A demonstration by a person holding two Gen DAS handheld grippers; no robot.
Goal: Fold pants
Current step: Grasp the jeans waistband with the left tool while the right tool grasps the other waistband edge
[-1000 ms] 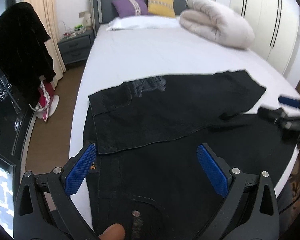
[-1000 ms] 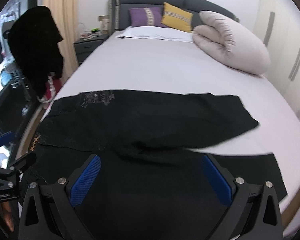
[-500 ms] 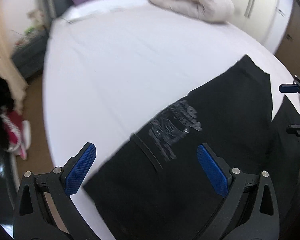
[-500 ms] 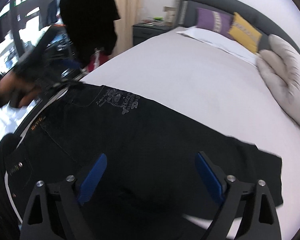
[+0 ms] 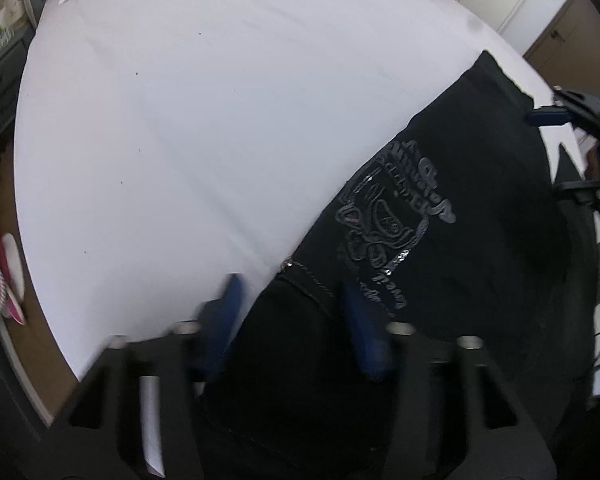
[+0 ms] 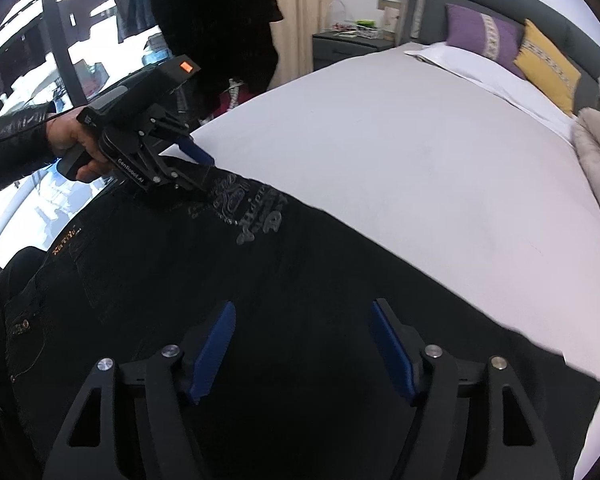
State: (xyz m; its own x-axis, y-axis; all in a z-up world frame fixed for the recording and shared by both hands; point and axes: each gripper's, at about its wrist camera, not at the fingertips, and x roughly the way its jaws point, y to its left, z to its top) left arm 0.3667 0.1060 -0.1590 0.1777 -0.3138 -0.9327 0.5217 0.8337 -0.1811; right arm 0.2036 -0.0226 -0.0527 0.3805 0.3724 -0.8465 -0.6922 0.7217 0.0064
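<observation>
Black denim pants (image 6: pixel 228 280) lying flat along the near edge of the white-sheeted bed (image 6: pixel 420 152); left gripper (image 5: pixel 290 300) closing over the waistband corner, right gripper (image 6: pixel 300 344) closing above the leg, neither yet gripping, preparing a fold

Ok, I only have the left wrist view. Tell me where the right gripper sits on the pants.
Observer: The right gripper hangs over the middle of the pants, short of their far edge. Its jaws are closing, with black cloth under them.
Operator: Now check my left gripper from that side.
Observer: The left gripper straddles the pants' edge, one finger on the white sheet, the other on the cloth beside the grey print. Its jaws are closing too.
Operator: Say what holds it.
Observer: A hand in a black sleeve grips its handle.
</observation>
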